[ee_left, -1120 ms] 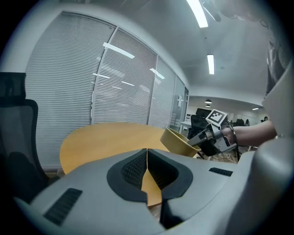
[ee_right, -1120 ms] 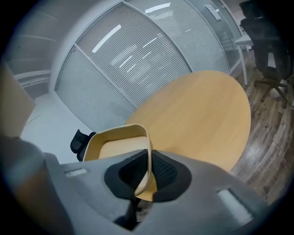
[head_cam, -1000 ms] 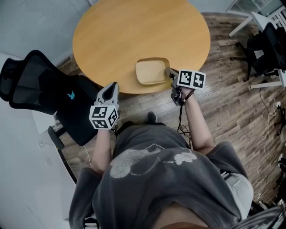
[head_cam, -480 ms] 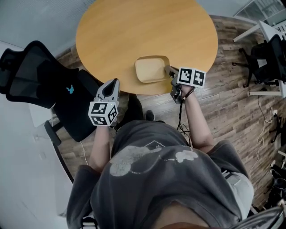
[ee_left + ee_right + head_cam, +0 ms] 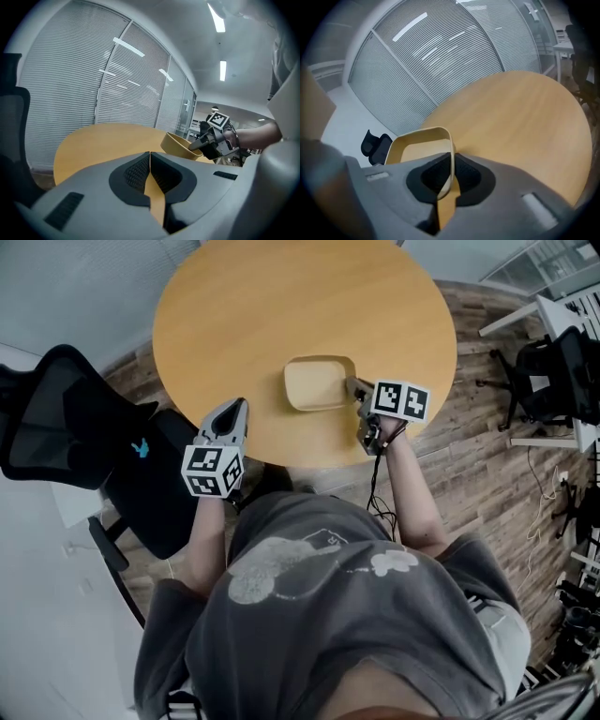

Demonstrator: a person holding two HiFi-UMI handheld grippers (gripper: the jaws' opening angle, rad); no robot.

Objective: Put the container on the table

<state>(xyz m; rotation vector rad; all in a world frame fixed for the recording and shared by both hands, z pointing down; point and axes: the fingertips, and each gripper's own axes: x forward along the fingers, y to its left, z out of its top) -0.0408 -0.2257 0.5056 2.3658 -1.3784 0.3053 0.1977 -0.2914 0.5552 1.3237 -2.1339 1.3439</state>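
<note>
While the right gripper (image 5: 353, 387) clamps its fingers on the rim of the tan container (image 5: 317, 385) at frame centre, the container is over the round table (image 5: 281, 306). The left gripper (image 5: 238, 407), at lower left, has its fingers closed on nothing.

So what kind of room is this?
Most likely an office meeting room. There's a round wooden table, a black office chair beside it, and tall window walls covered with blinds.
</note>
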